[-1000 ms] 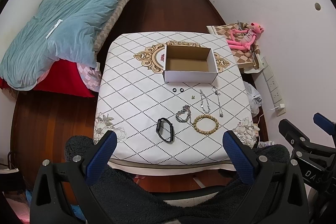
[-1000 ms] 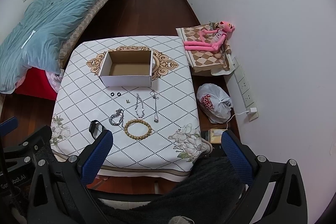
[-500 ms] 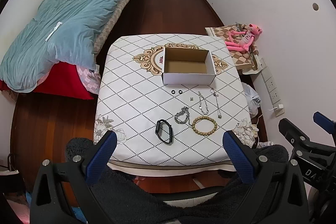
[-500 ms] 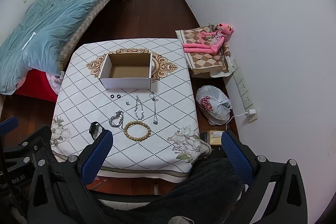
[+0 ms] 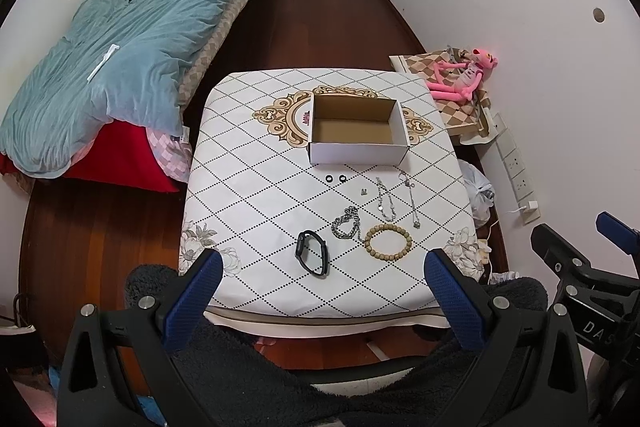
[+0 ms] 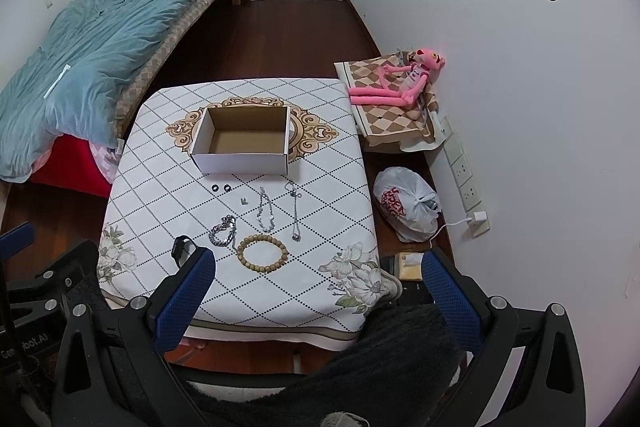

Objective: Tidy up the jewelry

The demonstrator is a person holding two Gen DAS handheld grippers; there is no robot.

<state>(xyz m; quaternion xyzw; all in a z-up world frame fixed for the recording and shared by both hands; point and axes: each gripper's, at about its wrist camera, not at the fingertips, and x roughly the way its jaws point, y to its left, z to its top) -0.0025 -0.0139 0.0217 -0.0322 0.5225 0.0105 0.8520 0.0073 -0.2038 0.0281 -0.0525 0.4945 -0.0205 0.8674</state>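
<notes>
Nothing sorted yet: cardboard box (image 5: pixel 358 131) sits empty mid-table (image 5: pixel 248 187), all jewelry just in front of it. Largest 1st — black watch (image 5: pixel 312 253), bead bracelet (image 5: pixel 387 242), silver chain bracelet (image 5: pixel 346 223), 2 thin chains (image 5: pixel 386 199), 2 black rings (image 5: pixel 336 178). Left gripper (image 5: pixel 320 303) & right gripper (image 6: pixel 316 299) both hang wide, holding nothing, above near edge.

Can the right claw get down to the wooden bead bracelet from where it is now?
Probably yes: the right claw is open, and the wooden bead bracelet lies flat on the table ahead with nothing over it.
</notes>
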